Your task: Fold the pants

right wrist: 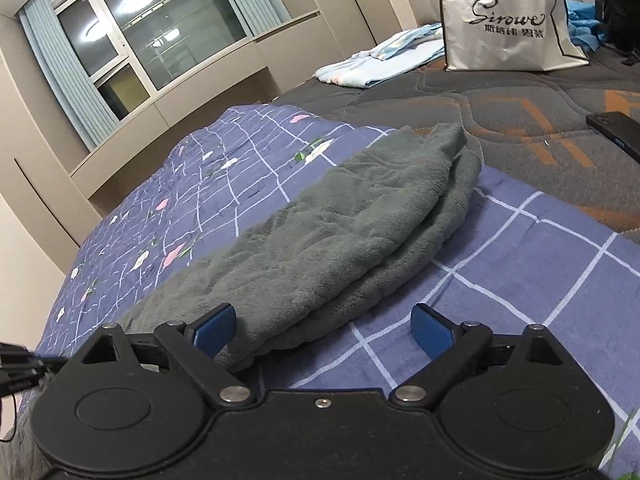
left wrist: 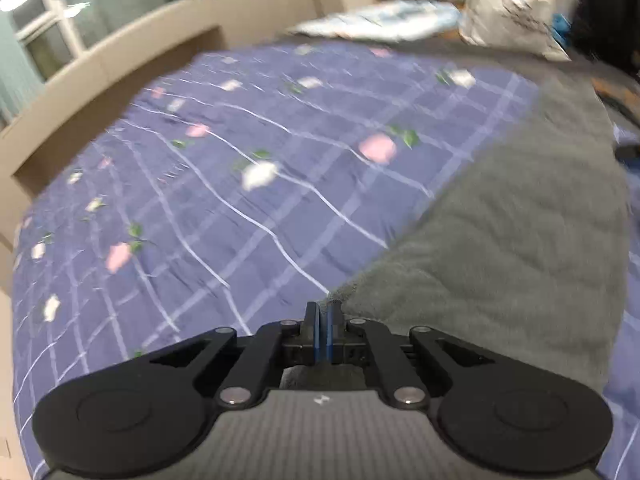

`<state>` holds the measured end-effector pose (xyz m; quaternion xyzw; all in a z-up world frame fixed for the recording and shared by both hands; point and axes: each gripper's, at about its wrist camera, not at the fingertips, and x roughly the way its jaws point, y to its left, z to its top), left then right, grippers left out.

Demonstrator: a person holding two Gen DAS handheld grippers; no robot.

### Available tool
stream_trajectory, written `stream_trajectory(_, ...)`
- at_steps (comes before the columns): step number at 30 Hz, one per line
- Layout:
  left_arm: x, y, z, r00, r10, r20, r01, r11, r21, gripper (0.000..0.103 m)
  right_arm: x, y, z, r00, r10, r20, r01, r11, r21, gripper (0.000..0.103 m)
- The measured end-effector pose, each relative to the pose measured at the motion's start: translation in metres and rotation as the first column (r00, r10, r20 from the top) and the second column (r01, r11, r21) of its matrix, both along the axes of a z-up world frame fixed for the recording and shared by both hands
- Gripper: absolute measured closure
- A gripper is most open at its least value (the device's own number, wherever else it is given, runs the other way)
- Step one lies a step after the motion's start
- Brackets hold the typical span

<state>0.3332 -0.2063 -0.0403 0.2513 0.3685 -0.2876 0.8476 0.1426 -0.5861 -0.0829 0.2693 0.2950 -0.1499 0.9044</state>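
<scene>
My left view is smeared with blur, so the far things there are only pale shapes. My left gripper has its blue pads pressed together right at the near corner of the pants; whether any cloth is caught between them I cannot tell, since the linkage hides the spot. My right gripper is spread wide, its left pad touching the near end of the pants, its right pad over bare sheet.

The pants are grey fleece, lying folded double on the sheet, running away from me; their near end is hidden under my right gripper's body. The sheet is purple with white checks and small flowers. Beyond the pants lies a bare grey quilted mattress. On it, well past the pants, stand a white bag and pale blue folded cloth. A dark phone, cut off by the frame, lies right of the pants. Left of the pants, a window with curtains.
</scene>
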Motion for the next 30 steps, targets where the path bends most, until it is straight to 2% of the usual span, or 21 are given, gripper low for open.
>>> stream_trajectory(2,0.005,-0.001,-0.002,0.999,0.049,0.012,-0.049,0.999,-0.001,0.102,0.001,0.004,0.002,1.000,0.000,0.003,0.001,1.000,-0.025,0.008)
stream_trajectory(4,0.014,-0.005,-0.012,0.996,0.089,-0.025,-0.089,0.996,0.010,0.101,0.002,0.010,0.004,1.000,0.001,-0.004,-0.001,0.998,-0.069,0.008)
stream_trajectory(6,0.016,-0.011,-0.024,0.993,0.113,-0.045,-0.111,0.993,0.028,0.100,0.003,0.024,0.009,1.000,0.011,-0.018,-0.014,0.985,-0.174,0.008)
stream_trajectory(9,0.004,-0.018,-0.029,0.993,0.116,0.010,-0.116,0.992,0.054,0.091,0.009,0.052,0.016,0.996,0.086,-0.029,-0.091,0.934,-0.346,0.007)
stream_trajectory(10,0.000,-0.019,-0.028,0.992,0.122,0.016,-0.122,0.991,0.053,0.085,0.015,0.067,0.020,0.988,0.154,-0.028,-0.152,0.895,-0.420,0.007)
stream_trajectory(11,-0.005,-0.019,-0.026,0.991,0.135,0.018,-0.135,0.990,0.045,0.080,0.015,0.067,0.020,0.988,0.154,-0.028,-0.152,0.895,-0.420,0.004)
stream_trajectory(13,-0.013,-0.019,-0.018,0.989,0.146,0.009,-0.146,0.989,0.009,0.046,0.024,0.076,0.019,0.979,0.200,-0.035,-0.194,0.865,-0.464,0.003)
stream_trajectory(14,-0.017,-0.016,-0.015,0.988,0.153,0.012,-0.152,0.988,-0.010,0.040,0.030,0.078,0.018,0.978,0.205,-0.048,-0.203,0.852,-0.483,0.003)
stream_trajectory(15,-0.024,-0.014,-0.012,0.987,0.158,0.014,-0.157,0.987,-0.026,0.036,0.038,0.078,0.015,0.979,0.192,-0.068,-0.200,0.839,-0.506,0.002)
stream_trajectory(17,-0.037,-0.012,-0.008,0.988,0.156,0.001,-0.156,0.987,-0.047,0.036,0.051,0.072,0.006,0.984,0.138,-0.109,-0.175,0.824,-0.539,0.001)
stream_trajectory(20,-0.055,-0.011,-0.010,0.985,0.173,-0.024,-0.175,0.983,-0.060,0.027,0.064,0.055,-0.012,0.981,0.004,-0.192,-0.122,0.787,-0.605,0.001)
stream_trajectory(21,-0.061,-0.011,-0.011,0.984,0.176,-0.029,-0.177,0.983,-0.055,0.026,0.063,0.045,-0.015,0.983,-0.007,-0.185,-0.104,0.804,-0.585,0.001)
stream_trajectory(22,-0.067,-0.011,-0.014,0.985,0.173,-0.029,-0.174,0.984,-0.048,0.025,0.061,0.032,-0.016,0.984,-0.017,-0.175,-0.080,0.843,-0.532,0.001)
stream_trajectory(23,-0.073,-0.011,-0.016,0.985,0.170,-0.026,-0.171,0.984,-0.040,0.025,0.058,0.023,-0.015,0.985,-0.027,-0.168,-0.061,0.864,-0.500,0.001)
stream_trajectory(26,-0.081,-0.013,-0.027,0.983,0.181,-0.031,-0.181,0.984,0.005,0.022,0.046,0.008,-0.006,0.986,-0.088,-0.141,0.001,0.850,-0.527,0.001)
stream_trajectory(28,-0.082,-0.012,-0.033,0.980,0.194,-0.043,-0.193,0.981,0.015,0.022,0.035,-0.014,0.000,0.993,-0.096,-0.073,0.059,0.914,-0.402,0.001)
stream_trajectory(29,-0.083,-0.012,-0.035,0.978,0.202,-0.046,-0.202,0.979,0.014,0.022,0.031,-0.030,0.001,0.992,-0.115,-0.059,0.092,0.949,-0.300,0.001)
stream_trajectory(30,-0.084,-0.012,-0.035,0.977,0.208,-0.047,-0.208,0.978,0.011,0.022,0.031,-0.044,-0.001,0.989,-0.134,-0.062,0.118,0.969,-0.218,0.002)
